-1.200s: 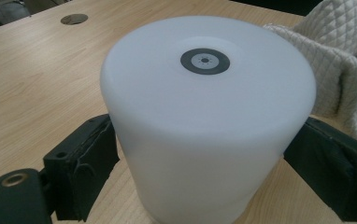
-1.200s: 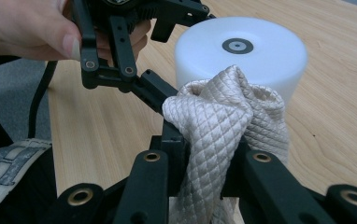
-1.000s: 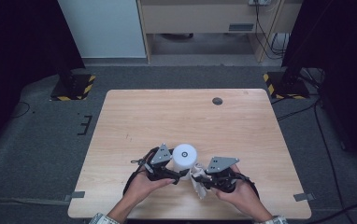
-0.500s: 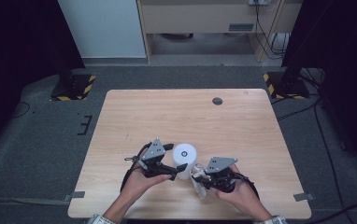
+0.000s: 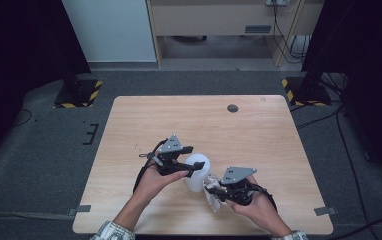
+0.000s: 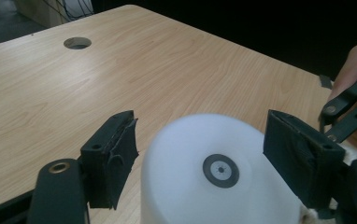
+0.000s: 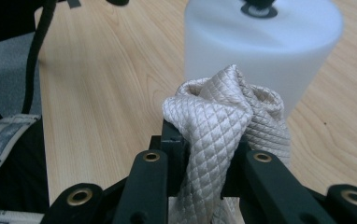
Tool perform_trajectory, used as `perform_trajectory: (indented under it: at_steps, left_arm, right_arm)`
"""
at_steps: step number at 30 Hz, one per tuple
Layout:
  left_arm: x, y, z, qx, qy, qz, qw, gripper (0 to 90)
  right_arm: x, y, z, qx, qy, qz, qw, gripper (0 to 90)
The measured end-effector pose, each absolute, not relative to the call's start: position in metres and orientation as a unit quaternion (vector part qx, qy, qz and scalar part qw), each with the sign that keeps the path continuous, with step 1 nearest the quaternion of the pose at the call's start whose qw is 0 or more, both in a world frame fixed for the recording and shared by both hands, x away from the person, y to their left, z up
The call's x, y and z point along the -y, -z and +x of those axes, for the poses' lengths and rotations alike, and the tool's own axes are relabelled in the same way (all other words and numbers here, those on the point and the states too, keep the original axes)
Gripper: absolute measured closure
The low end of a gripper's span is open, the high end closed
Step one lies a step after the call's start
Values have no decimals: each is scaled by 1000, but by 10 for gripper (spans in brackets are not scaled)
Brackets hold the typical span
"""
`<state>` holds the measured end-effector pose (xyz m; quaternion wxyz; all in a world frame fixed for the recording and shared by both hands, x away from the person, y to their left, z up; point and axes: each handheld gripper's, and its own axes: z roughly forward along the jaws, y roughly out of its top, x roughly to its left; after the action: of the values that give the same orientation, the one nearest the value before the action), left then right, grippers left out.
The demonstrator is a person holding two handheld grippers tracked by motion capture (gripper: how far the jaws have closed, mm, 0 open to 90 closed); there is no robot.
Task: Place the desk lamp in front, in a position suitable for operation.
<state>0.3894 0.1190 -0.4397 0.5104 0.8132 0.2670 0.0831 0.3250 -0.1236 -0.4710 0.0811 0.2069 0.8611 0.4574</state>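
High view: a person is sitting at a wooden table (image 5: 144, 120), forearms coming in from the bottom edge. The left gripper (image 5: 191, 162) is reaching over a white cylinder (image 5: 197, 176) standing upright near the table's front edge. The right gripper (image 5: 210, 191) is sitting just right of the cylinder, with a pale cloth (image 5: 213, 198) at its tip. A small round hole (image 5: 232, 108) is lying in the far part of the table.

Left gripper view: the 2 jaws are standing apart on either side of the white cylinder (image 6: 221, 175), not pressing it; gaps are showing on both sides. This view is revealing a dark ring (image 6: 220, 170) on the cylinder's top, unseen from above. The jaws have just been closing, with the cylinder between them.

Right gripper view: the jaws are clenching the cloth (image 7: 223, 140), whose quilted diamond weave is showing here, bunched and rising between them. The cylinder (image 7: 260, 51) is standing just behind it.

Compared with 1 second ago, the left gripper is sitting higher and reaching farther over the cylinder; the right gripper is staying put.
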Motion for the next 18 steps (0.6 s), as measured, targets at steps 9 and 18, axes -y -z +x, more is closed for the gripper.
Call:
perform_trajectory:
  at_steps: [9, 18]
  left_arm:
    - [-126, 445, 393, -289, -68, 813, 500, 297]
    - [-126, 444, 391, -288, -72, 814, 499, 330]
  right_arm:
    - [123, 468, 325, -857, -464, 205, 87, 772]
    - [122, 468, 325, -858, -463, 203, 90, 769]
